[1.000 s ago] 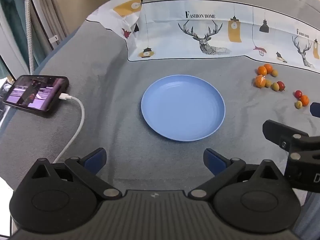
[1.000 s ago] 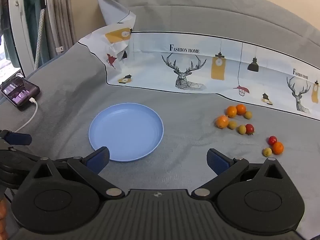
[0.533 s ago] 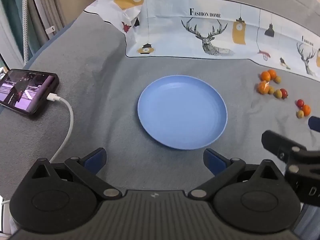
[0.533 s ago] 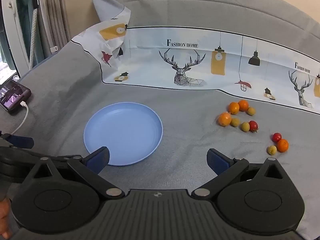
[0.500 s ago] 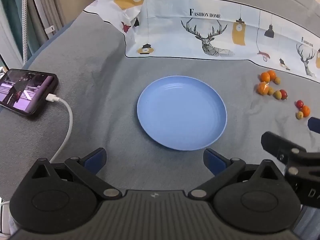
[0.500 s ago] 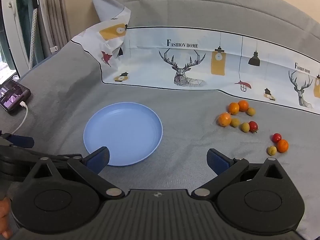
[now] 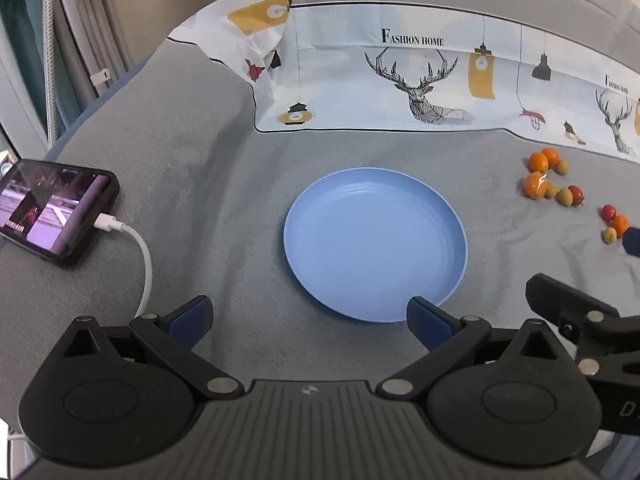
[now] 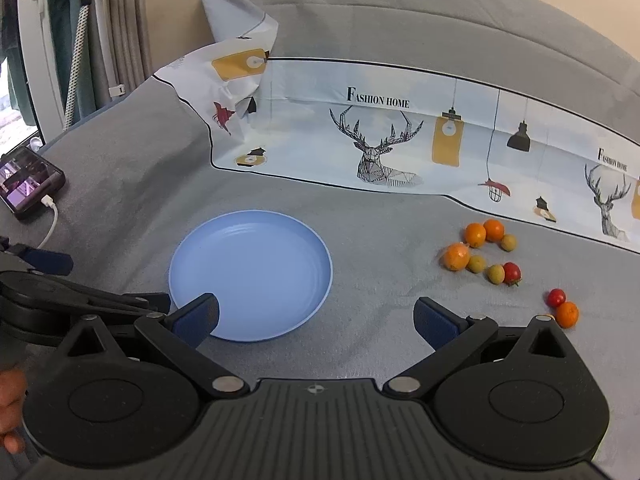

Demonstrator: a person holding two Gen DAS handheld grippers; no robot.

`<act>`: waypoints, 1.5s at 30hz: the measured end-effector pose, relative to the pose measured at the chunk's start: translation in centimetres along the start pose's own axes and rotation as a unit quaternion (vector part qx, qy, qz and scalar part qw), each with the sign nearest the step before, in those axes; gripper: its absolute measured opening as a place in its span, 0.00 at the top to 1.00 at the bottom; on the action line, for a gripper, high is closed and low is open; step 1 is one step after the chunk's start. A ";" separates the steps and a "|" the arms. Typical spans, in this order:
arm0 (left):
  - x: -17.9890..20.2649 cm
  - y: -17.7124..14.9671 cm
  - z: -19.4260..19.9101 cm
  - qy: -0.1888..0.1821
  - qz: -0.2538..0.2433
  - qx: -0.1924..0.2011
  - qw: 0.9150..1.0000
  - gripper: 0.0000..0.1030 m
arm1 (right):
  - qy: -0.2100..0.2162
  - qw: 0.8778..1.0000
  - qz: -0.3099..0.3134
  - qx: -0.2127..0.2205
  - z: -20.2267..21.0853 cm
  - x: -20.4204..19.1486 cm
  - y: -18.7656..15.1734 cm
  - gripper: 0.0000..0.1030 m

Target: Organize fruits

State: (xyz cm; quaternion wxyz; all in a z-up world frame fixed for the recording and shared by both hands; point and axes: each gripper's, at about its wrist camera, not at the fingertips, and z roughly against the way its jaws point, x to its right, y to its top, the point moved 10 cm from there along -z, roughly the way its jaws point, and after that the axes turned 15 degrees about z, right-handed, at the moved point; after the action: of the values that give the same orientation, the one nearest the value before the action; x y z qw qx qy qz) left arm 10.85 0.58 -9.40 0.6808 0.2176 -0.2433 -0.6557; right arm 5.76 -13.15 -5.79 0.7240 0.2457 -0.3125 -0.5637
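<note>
Grippers left (image 7: 308, 318) and right (image 8: 316, 316) agape, empty; yellow fruit (image 8: 551, 316) half-hidden behind right finger.

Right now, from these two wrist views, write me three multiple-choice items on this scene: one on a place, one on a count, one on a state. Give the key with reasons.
1. Where do the fruits lie relative to the blue plate?
A. On the plate
B. On the grey cloth to its right
C. Beside the phone

2. How many orange fruits are on the cloth?
A. Two
B. Four
C. Six

3. What state is the right hand-held gripper in?
A. Open and holding nothing
B. Shut on a red fruit
C. Shut on the plate rim

Key: 1 B, the fruit cluster lies on the grey cloth right of the plate, far from the phone. 2 B, three orange fruits sit in the cluster and one orange fruit lies nearer the gripper. 3 A, its fingers stand wide apart with only cloth and plate between them.
</note>
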 end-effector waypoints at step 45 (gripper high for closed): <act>-0.8 -0.2 1.4 -0.017 0.008 -0.001 1.000 0.00 | -0.008 1.000 0.008 0.009 1.9 -1.0 0.7 0.00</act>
State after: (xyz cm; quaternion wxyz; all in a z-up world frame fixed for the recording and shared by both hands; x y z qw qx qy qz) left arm 9.77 1.42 -8.47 0.6820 0.2036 -0.2556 -0.6542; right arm 4.62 -12.05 -4.15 0.7238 0.2457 -0.3251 -0.5568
